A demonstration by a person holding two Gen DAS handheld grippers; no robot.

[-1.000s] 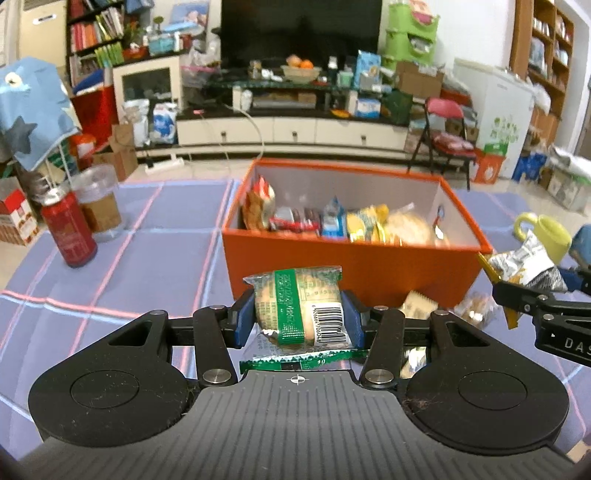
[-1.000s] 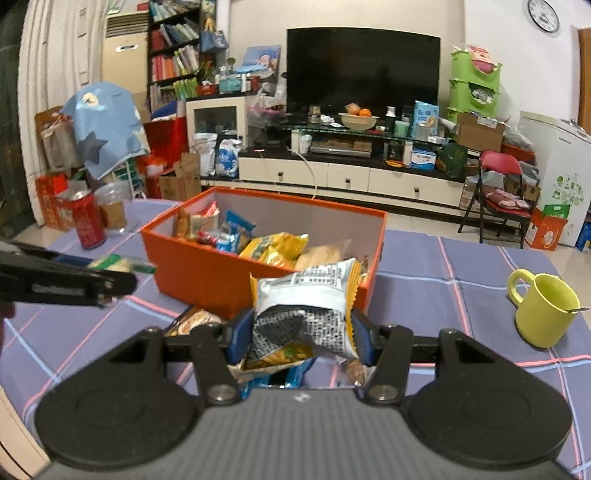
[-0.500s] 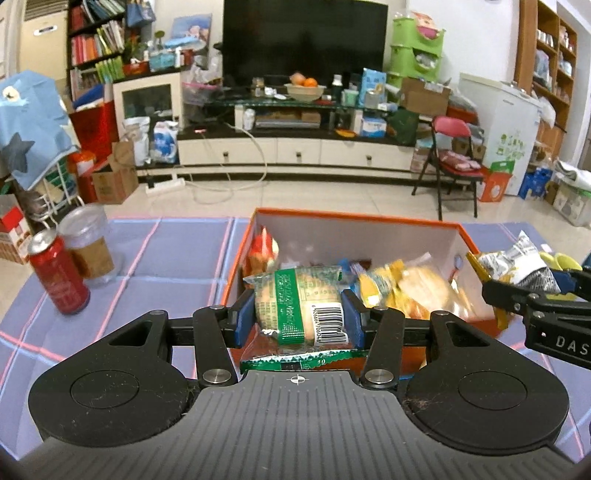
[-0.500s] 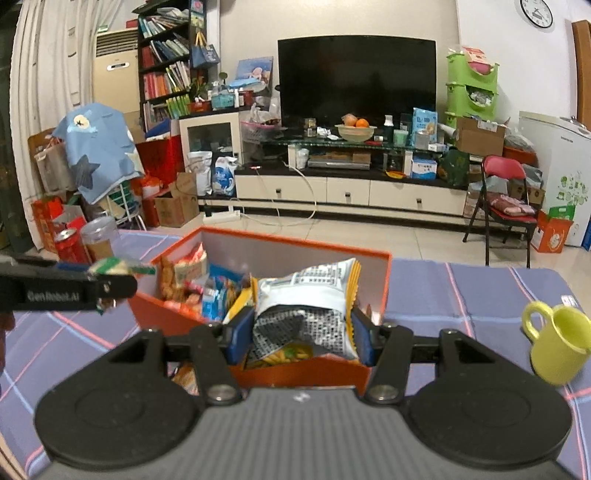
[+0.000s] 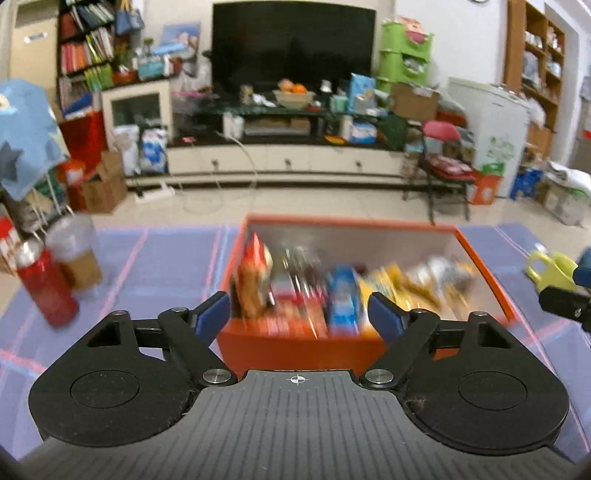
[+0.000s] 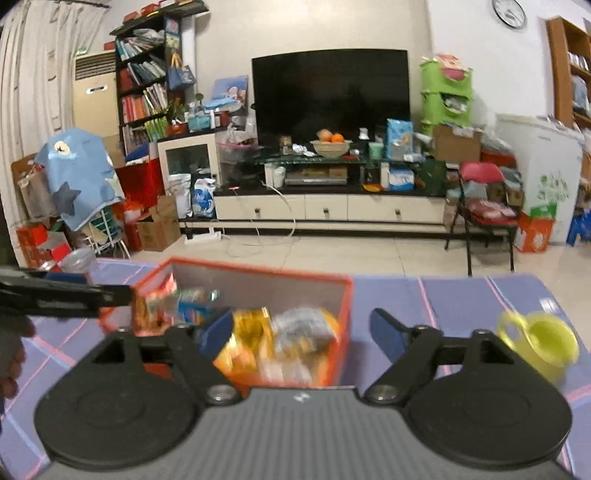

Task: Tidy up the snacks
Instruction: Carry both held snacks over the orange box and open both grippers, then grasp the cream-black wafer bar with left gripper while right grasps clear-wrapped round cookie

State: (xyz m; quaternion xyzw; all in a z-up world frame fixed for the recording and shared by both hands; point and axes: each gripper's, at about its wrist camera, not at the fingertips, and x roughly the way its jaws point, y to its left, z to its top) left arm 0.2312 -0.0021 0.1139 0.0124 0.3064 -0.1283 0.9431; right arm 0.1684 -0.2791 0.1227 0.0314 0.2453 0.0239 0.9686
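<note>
Both tools, the left tool [image 5: 299, 317] and right tool [image 6: 303, 334], hover wide open and empty over the orange rectangular cardboard box [image 5: 484, 269] holding blurred snack packets [image 5: 343, 295] on the purple-clothed table [image 5: 155, 258]; releasing seems done, fetching more likely next.

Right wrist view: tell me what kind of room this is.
Most likely a lived-in home living room: a large television above a low media cabinet, a crowded bookshelf, and a wall clock.
</note>
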